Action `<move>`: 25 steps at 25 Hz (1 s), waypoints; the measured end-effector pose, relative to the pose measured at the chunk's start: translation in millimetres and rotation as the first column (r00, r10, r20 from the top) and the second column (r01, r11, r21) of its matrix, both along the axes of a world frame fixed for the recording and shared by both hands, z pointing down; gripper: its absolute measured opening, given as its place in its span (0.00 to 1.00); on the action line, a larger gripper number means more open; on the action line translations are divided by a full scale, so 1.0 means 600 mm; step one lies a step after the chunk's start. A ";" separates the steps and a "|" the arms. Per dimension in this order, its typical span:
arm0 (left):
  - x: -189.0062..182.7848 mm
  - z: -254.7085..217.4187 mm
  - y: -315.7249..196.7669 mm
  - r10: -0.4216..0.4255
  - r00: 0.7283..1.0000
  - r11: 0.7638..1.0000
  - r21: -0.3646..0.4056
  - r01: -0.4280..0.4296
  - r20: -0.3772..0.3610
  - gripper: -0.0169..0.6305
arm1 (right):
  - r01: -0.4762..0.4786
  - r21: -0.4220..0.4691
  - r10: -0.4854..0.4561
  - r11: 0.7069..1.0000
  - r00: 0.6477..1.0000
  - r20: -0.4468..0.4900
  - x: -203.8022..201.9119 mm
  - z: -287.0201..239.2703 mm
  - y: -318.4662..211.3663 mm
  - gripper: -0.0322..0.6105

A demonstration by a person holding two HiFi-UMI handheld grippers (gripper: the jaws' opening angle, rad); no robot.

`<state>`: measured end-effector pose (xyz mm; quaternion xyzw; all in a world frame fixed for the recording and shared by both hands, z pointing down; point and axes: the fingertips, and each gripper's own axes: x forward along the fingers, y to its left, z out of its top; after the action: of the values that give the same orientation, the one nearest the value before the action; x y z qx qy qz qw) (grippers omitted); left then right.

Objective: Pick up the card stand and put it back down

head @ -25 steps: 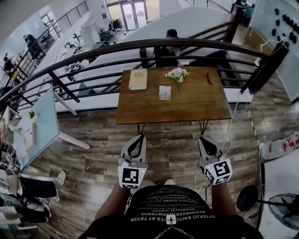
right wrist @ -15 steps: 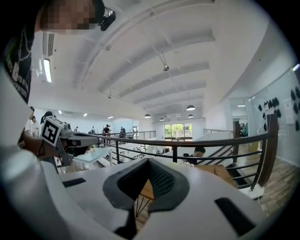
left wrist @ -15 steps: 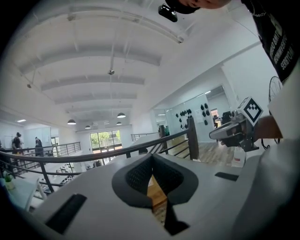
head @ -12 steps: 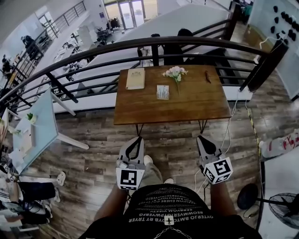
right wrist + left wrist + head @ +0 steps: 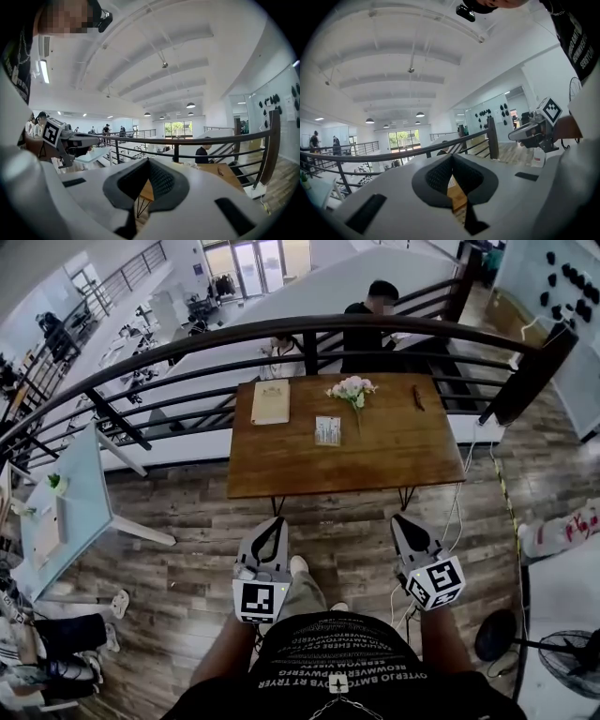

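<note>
Left gripper [image 5: 273, 524] and right gripper [image 5: 403, 521] are held side by side, pointing forward near level. Both jaw pairs are clenched and empty. The card stand [image 5: 328, 430] stands on the wooden table [image 5: 375, 463], well ahead of both jaws.

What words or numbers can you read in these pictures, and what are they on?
No text reads clearly.
Shirt: white lettering, upside down, too blurred to quote.
Card stand: print too small.
Left cube, right cube: square black-and-white markers, no words.
</note>
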<state>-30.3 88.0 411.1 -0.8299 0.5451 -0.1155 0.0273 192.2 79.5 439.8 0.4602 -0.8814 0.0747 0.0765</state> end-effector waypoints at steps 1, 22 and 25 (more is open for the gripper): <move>-0.004 0.000 -0.007 -0.003 1.000 1.000 0.001 0.003 -0.002 0.06 | 0.001 -0.001 -0.001 1.000 1.000 -0.005 -0.004 0.001 -0.007 0.07; -0.046 0.005 -0.196 0.006 1.000 1.000 -0.018 -0.006 -0.011 0.06 | -0.022 -0.037 0.022 0.999 1.000 -0.004 -0.059 0.013 -0.176 0.07; -0.046 0.005 -0.222 0.018 1.000 0.999 -0.028 -0.019 -0.012 0.06 | -0.031 -0.038 0.030 0.999 0.999 -0.010 -0.063 0.011 -0.199 0.07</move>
<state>-57.9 -45.3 414.0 -0.8359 0.5359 -0.1179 0.0137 154.3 -40.0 446.5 0.4724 -0.8722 0.0908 0.0883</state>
